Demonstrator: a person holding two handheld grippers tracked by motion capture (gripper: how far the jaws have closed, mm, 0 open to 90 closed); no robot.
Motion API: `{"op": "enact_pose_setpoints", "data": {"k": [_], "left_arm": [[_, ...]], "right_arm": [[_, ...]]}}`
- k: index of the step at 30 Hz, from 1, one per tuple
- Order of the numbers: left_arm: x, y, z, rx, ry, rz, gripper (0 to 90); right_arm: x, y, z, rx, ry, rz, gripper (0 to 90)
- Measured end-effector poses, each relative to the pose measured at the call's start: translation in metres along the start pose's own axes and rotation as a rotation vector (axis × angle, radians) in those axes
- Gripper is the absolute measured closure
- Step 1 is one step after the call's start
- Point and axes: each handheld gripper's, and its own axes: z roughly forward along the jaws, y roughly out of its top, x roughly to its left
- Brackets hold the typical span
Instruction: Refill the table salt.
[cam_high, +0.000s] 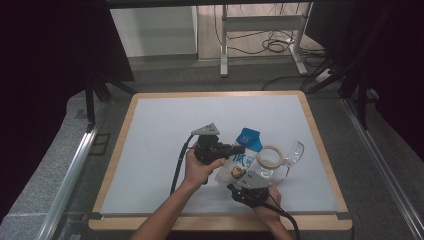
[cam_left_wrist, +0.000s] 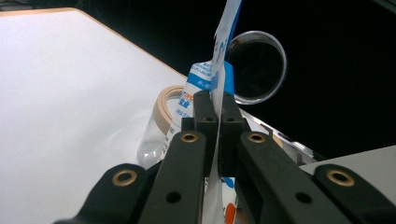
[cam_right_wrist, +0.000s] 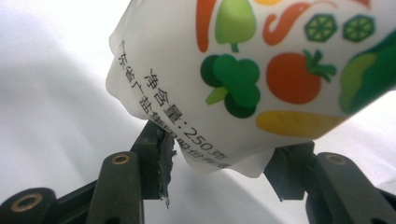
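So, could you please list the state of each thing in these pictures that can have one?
White and blue printed plastic pouch: lifted off the mat, top flap pinched.
Clear glass jar with tan rim: lying on its side, open.
Clear hinged jar lid: swung open.
Left gripper: jaws shut on the pouch's top edge.
Right gripper: jaws open, pouch's bottom end between them.
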Motion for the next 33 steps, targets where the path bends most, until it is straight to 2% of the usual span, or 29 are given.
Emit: {"op": "enact_pose_setpoints", "data": {"k": [16, 33], "left_arm": [[-0.001, 0.006, 0.010, 0.029, 0.004, 0.004, 90.0], [0.001, 0.014, 0.017, 0.060, 0.005, 0.001, 90.0]], "right_arm": [[0.002, -0.002, -0.003, -0.016, -0.032, 0.043, 50.6], [0.000, -0.003, -0.004, -0.038, -0.037, 0.083, 51.4]]}}
